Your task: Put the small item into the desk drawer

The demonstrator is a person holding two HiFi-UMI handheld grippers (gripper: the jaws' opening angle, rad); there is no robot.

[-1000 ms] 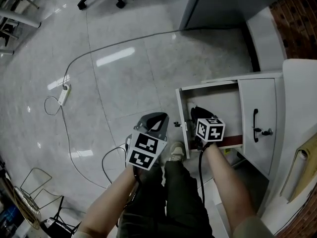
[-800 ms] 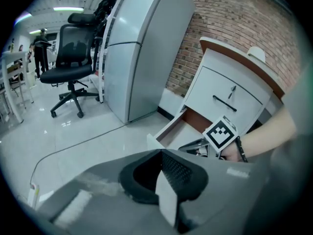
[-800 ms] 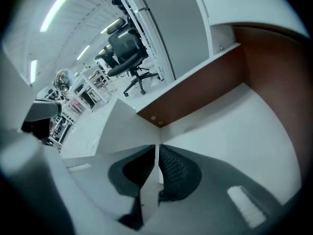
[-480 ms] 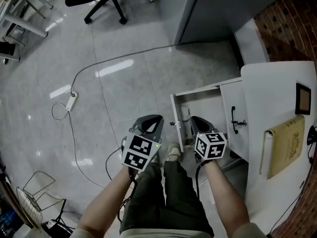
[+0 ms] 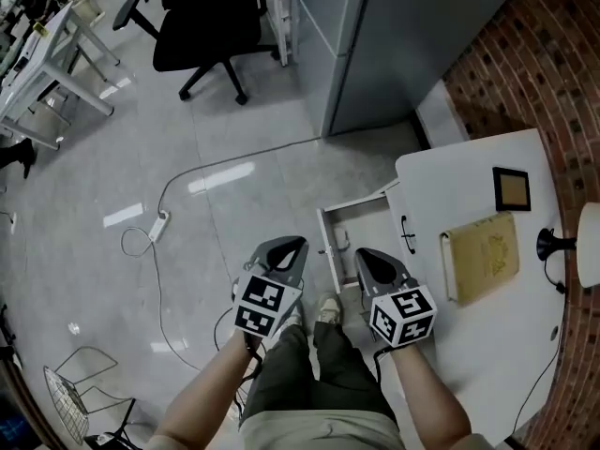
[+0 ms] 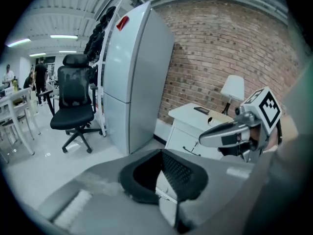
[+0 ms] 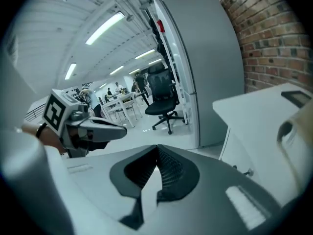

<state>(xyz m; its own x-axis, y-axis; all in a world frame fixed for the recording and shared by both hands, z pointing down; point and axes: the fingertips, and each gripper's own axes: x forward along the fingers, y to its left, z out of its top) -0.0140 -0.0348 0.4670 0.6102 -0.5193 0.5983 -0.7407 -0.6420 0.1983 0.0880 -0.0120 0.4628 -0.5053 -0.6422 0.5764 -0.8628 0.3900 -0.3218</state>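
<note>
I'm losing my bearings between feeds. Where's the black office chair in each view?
Head view: the black office chair is at the top, left of centre.
Left gripper view: the chair is at the left, about mid-height.
Right gripper view: the chair is near the centre, in the background.
Shared landmark: the tall grey cabinet stands to the right of the chair in all three views.

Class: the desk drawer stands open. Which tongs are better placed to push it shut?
Probably the left tongs: they hang on the outer side of the drawer front, both tongs shut and empty. The right tongs sit over the drawer's inside, beside the desk.
</note>
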